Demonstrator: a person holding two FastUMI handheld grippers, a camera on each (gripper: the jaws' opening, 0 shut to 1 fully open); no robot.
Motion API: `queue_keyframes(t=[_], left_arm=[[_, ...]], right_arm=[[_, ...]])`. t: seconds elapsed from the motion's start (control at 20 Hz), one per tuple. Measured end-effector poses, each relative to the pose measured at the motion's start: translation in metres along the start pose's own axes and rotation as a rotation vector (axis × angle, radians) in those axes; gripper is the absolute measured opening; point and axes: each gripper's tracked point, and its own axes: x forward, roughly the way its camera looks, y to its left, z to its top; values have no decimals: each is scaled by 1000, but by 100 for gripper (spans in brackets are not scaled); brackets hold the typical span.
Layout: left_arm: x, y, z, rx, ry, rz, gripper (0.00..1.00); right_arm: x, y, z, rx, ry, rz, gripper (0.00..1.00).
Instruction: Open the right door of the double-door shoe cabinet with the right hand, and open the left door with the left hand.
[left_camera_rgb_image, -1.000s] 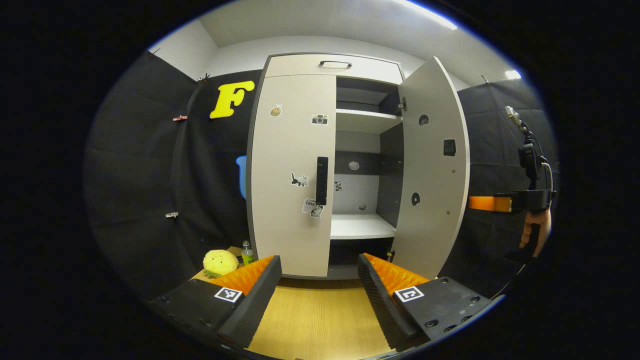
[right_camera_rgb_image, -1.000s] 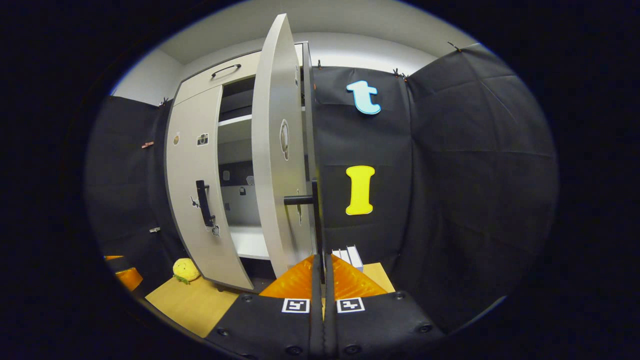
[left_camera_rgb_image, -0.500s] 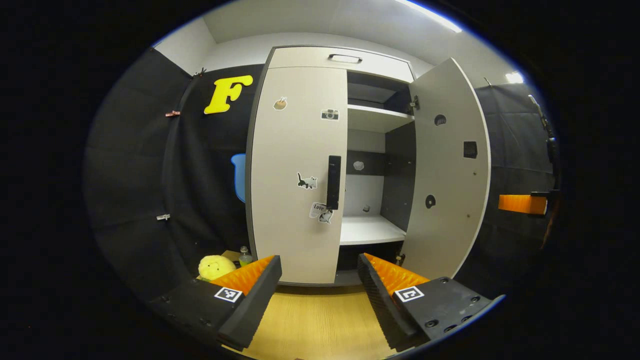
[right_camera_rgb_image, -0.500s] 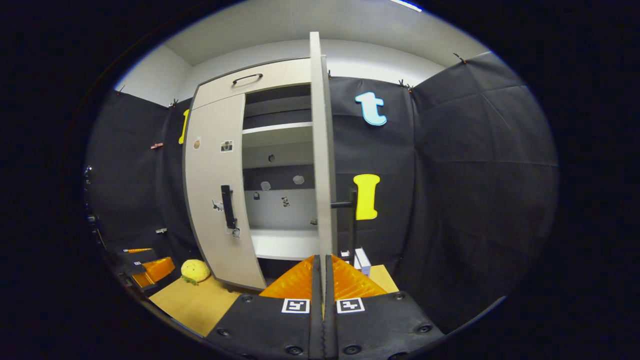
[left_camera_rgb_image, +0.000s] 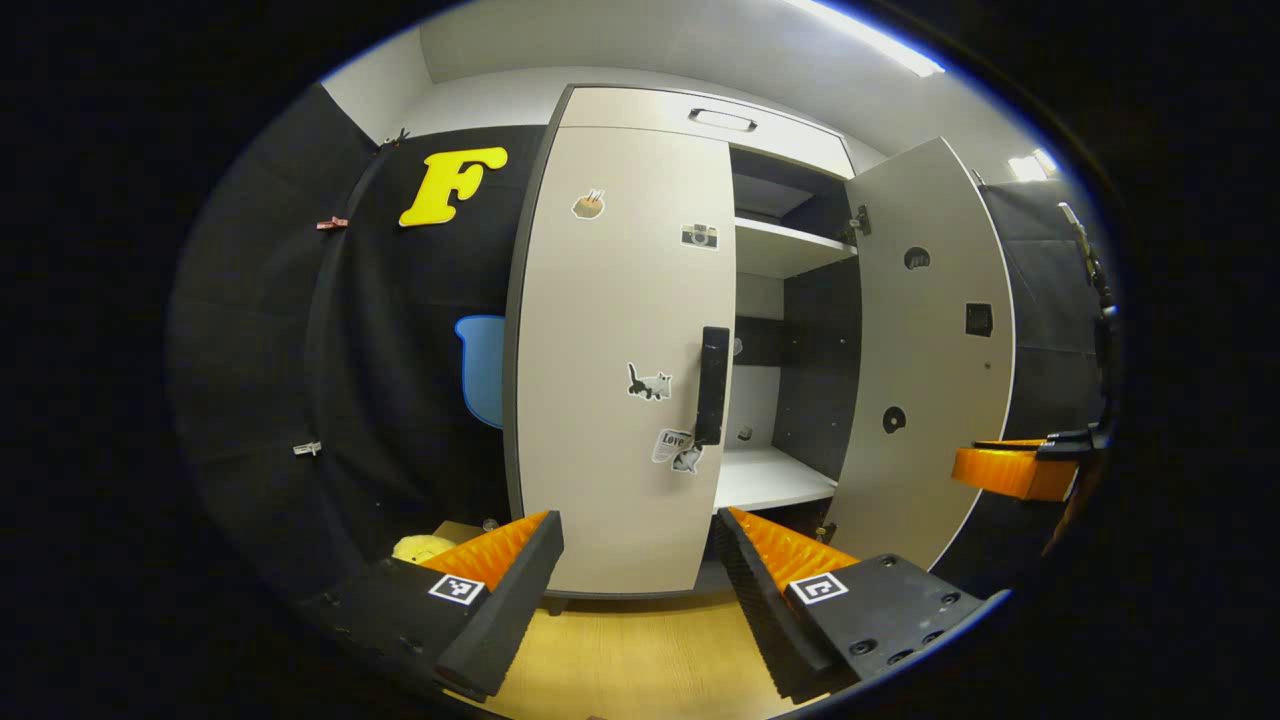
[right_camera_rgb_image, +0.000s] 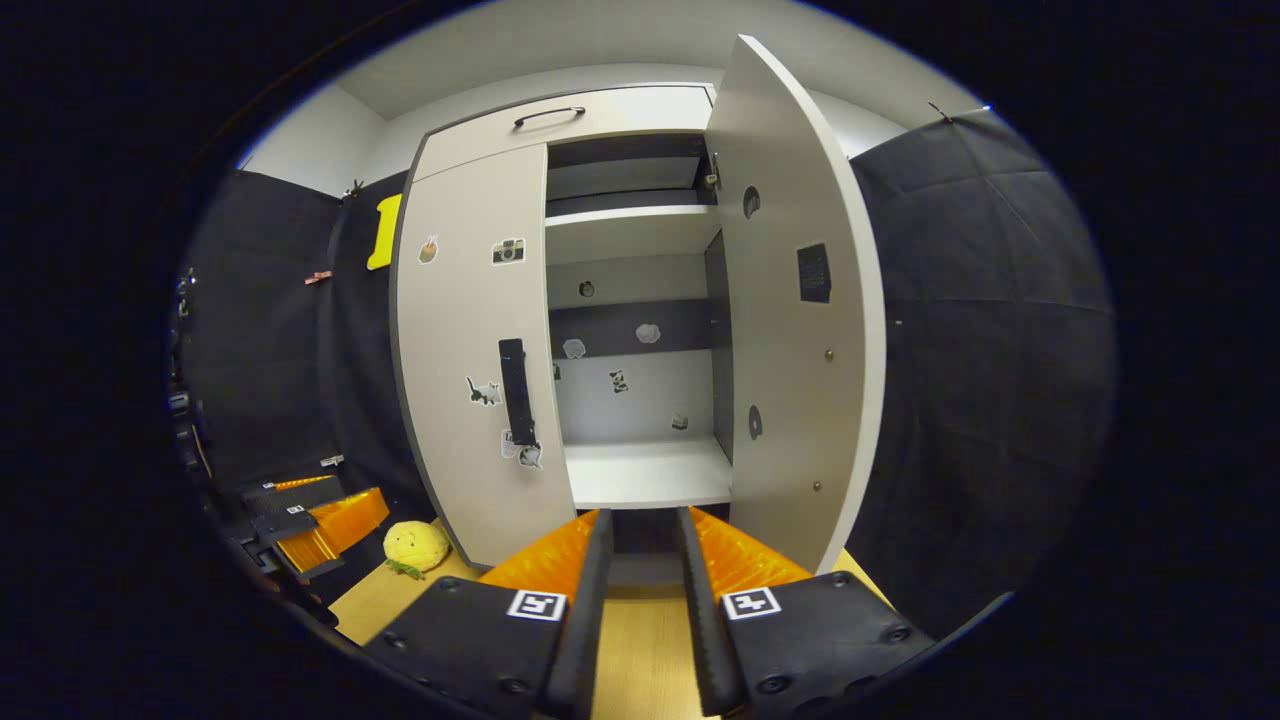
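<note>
Pale grey double-door shoe cabinet (left_camera_rgb_image: 640, 105) stands upright on the light wooden bench (left_camera_rgb_image: 640, 660), against the black cloth wall.

Right door (right_camera_rgb_image: 800, 350): swung wide open, inner face with its round hinge cut-outs towards the right gripper view. White shelves (right_camera_rgb_image: 645, 470) inside, bare but for small stickers on the back panel. Half of the task reads as done.

Left door (left_camera_rgb_image: 625, 360): closed, flat in its frame, stickers on the front. Its black bar handle (left_camera_rgb_image: 712, 385) sits at the door's inner edge, long axis vertical, standing off the panel towards the camera. The door's own long axis is vertical too; hinges on its outer left edge, so it should swing out leftward.

Left tongs (left_camera_rgb_image: 638, 540): wide open, holding nothing, level with the door's lower part, short of and below the handle. Right tongs (right_camera_rgb_image: 642, 540): parted by a narrow gap, gripping nothing, clear of the open door.

Risks, judged from here:
1. Handle is slim and vertical; tongs closing off-centre could slip off when pulling.
2. A straight pull instead of following the hinge arc could twist the grip loose.
3. Yellow plush toy (right_camera_rgb_image: 415, 547) lies on the bench by the cabinet's left foot; the low door edge could sweep into it.
</note>
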Motion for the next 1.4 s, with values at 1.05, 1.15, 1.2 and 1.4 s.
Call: queue_keyframes(t=[1.05, 1.15, 1.2, 1.4], left_arm=[[192, -60, 55, -79, -12, 6, 95], [204, -63, 58, -52, -16, 11, 92], [209, -64, 58, -32, -16, 13, 87], [228, -69, 55, 7, 1, 33, 71]], right_arm=[[36, 7, -42, -44, -35, 197, 98], [36, 2, -46, -55, -30, 202, 98], [34, -1, -47, -53, -31, 204, 98], [33, -3, -49, -51, -28, 222, 98]])
